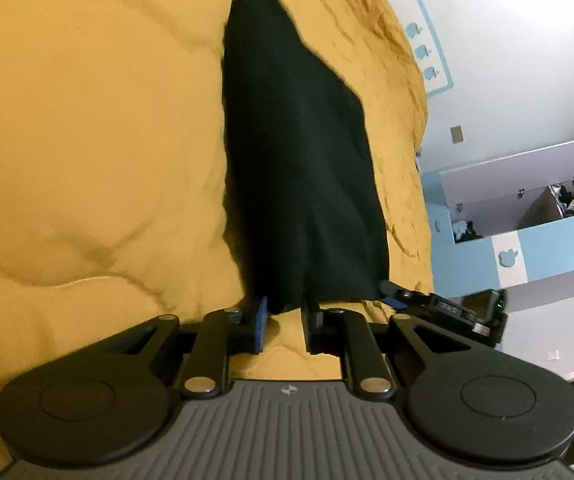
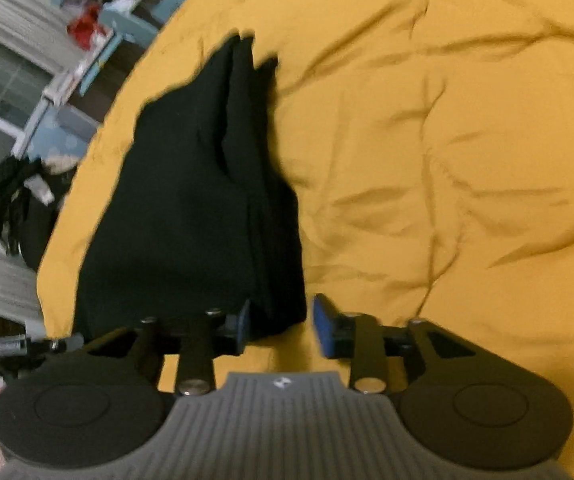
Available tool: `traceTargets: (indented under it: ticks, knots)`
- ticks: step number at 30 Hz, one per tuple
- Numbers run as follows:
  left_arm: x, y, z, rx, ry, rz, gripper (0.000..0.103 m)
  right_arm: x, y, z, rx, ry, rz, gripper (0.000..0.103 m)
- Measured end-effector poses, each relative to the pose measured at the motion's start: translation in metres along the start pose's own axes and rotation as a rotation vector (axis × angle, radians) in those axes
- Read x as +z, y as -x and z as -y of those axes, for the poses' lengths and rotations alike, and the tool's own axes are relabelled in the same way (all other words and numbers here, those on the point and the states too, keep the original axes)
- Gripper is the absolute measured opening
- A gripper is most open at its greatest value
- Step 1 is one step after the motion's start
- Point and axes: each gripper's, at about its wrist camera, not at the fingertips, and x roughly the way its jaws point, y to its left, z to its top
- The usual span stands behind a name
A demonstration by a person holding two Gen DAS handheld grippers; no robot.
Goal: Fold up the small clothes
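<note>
Left wrist view: black garment (image 1: 295, 152) lies on yellow bedding (image 1: 87, 140), long axis running straight away from left gripper (image 1: 283, 322), which pinches its near edge; right gripper (image 2: 281, 326), jaws spread around the neighbouring corner, not gripping.

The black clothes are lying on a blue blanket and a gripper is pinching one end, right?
Not quite: the blanket is yellow, not blue, as the left wrist view shows. The rest holds: the black clothes lie on it, and the left gripper pinches their near end.
</note>
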Motion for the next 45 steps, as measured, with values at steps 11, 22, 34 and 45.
traceTargets:
  ticks: [11,22,34,45]
  knots:
    - [-0.003,-0.025,0.061,-0.007,-0.272,0.174,0.030,0.059,0.016,-0.084,0.133,0.201,0.314,0.054]
    - [-0.021,-0.058,0.011,0.072,-0.196,0.134,0.021,0.161,-0.123,-0.047,0.034,0.028,0.324,0.050]
    - [-0.026,-0.021,0.031,0.010,-0.243,0.243,0.031,0.104,-0.054,-0.057,0.100,0.047,0.354,0.058]
    - [-0.033,-0.041,0.022,0.100,-0.266,0.224,0.042,-0.017,-0.010,-0.055,-0.099,0.111,0.289,0.064]
